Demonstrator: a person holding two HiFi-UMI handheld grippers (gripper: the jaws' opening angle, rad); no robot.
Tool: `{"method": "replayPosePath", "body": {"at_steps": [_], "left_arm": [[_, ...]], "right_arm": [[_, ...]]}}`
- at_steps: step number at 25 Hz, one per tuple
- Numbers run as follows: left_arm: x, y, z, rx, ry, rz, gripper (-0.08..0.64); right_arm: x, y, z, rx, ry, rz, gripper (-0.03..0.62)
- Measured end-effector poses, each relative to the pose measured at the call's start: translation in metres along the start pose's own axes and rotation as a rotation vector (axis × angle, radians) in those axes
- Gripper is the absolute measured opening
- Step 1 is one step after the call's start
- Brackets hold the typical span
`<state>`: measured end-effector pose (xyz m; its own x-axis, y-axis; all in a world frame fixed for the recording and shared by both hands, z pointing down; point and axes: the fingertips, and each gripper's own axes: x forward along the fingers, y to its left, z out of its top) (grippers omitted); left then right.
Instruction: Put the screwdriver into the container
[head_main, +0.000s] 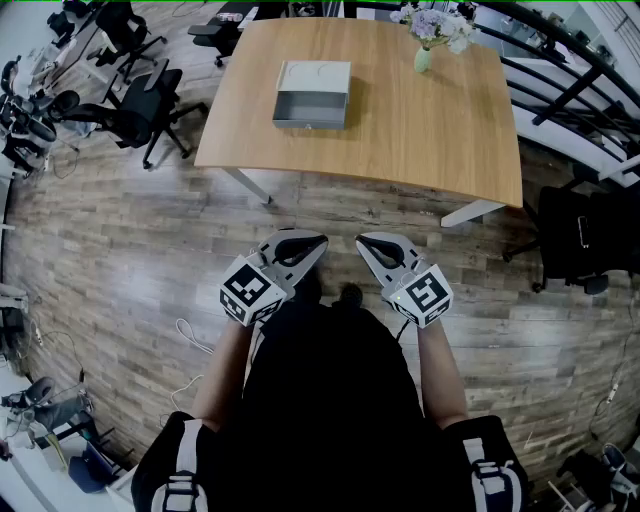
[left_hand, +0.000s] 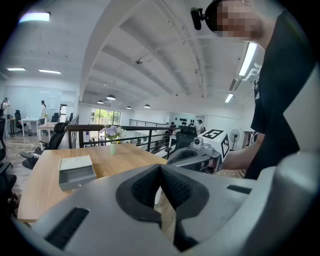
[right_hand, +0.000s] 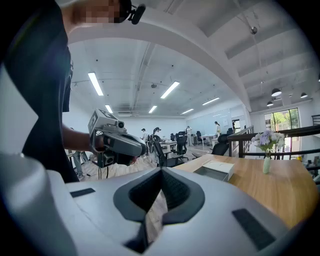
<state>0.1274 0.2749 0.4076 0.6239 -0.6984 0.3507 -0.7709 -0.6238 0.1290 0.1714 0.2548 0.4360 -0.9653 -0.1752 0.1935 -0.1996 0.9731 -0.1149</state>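
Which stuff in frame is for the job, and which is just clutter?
Job:
- open grey metal container on the light wooden table
- left gripper and right gripper, both shut, nothing between the jaws
- screwdriver: not visible in any view

Lying about:
- small green vase of flowers
- black office chairs

table (head_main: 420, 130) — wood | flower vase (head_main: 424, 58) — far edge | office chairs (head_main: 145, 112) left

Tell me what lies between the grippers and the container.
Head view: between left gripper, right gripper and container, only wood floor and tabletop.
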Motion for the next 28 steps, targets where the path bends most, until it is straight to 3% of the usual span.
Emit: {"method": "replayPosePath", "body": {"at_steps": [28], "left_arm": [[-0.008,0.005,-0.014,-0.024,-0.014,0.017,0.023]], "right_arm": [[0.003,0.007,0.0,-0.008,0.02,0.028,0.025]]}}
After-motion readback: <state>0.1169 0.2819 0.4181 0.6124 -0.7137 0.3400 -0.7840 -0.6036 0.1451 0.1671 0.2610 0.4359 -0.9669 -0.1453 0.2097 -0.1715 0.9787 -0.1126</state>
